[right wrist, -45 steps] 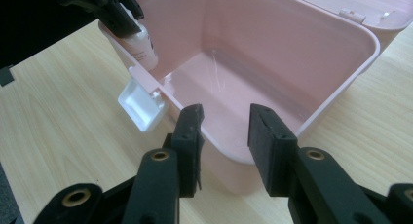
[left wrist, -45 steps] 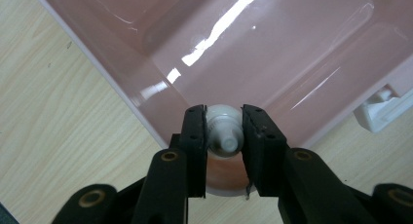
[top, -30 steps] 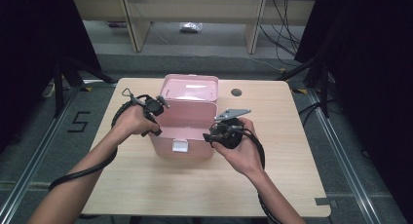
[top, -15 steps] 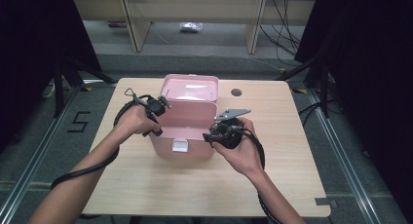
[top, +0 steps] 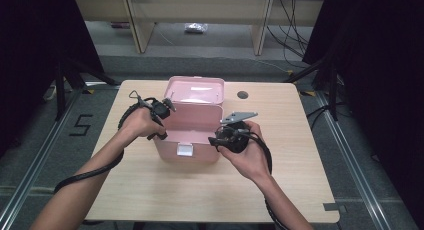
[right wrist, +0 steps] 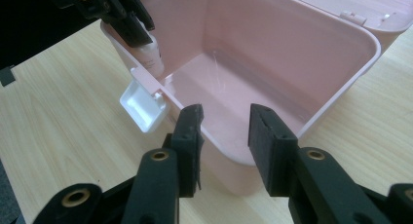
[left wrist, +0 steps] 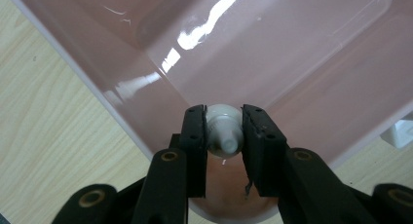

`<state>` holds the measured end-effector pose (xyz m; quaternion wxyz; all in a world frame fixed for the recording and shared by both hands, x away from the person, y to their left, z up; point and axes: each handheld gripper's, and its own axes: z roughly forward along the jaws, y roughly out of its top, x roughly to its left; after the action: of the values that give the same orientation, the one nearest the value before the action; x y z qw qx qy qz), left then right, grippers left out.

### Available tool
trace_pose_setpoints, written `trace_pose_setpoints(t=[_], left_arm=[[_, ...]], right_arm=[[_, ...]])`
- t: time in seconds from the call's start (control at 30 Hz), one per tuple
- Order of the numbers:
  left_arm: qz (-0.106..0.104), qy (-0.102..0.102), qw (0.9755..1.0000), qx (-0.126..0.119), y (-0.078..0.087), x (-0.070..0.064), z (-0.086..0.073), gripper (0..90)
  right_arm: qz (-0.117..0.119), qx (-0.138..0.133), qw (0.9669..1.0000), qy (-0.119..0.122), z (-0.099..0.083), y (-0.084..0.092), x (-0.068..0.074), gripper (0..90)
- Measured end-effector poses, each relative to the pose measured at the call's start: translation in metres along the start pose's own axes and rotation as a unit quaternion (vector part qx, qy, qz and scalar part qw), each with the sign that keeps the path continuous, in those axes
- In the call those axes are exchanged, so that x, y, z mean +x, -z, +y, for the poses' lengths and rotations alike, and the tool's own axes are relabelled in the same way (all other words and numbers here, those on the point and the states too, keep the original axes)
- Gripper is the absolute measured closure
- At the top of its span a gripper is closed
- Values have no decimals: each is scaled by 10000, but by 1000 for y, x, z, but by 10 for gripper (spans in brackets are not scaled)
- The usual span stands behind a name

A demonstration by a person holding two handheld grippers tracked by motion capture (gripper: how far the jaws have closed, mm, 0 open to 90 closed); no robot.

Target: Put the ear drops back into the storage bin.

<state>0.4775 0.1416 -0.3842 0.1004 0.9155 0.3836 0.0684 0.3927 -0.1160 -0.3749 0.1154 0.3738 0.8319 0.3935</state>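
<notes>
A pink plastic box stands on the table with its lid swung back. My left gripper is at the box's left rim, shut on a small white bottle seen end-on between its jaws. In the right gripper view that bottle hangs upright just inside the box's corner, under the left gripper. My right gripper is at the box's front right corner. Its jaws stand apart in front of that corner, with nothing clamped between them.
A white latch sticks out from the box's front wall. The inside of the box is bare. A round cable hole lies in the wooden table top behind the box. Cables trail from both hands.
</notes>
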Motion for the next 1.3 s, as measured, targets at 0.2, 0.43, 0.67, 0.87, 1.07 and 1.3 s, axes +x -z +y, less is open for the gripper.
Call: trace_pose_setpoints(t=[0.2, 0.43, 0.67, 0.87, 1.07, 1.3], left_arm=[[-17, -7, 10000, 74, -1, -1, 1, 715], [-27, 15, 10000, 64, -3, -1, 2, 715], [-47, 31, 9999, 103, -6, -1, 2, 715], [-55, 2, 9999, 128, -7, 0, 4, 715], [-76, 20, 9999, 100, -8, -2, 5, 714], [-77, 39, 9999, 96, -10, -2, 5, 714]], right_arm=[[29, -60, 9999, 83, 0, -1, -1, 663], [-2, -39, 10000, 44, 0, 0, 0, 663], [49, -43, 10000, 38, 0, -2, 0, 663], [23, 17, 10000, -57, 0, -1, 1, 663], [5, -46, 9999, 139, 0, -2, -1, 663], [42, -46, 10000, 48, 0, -2, 0, 663]])
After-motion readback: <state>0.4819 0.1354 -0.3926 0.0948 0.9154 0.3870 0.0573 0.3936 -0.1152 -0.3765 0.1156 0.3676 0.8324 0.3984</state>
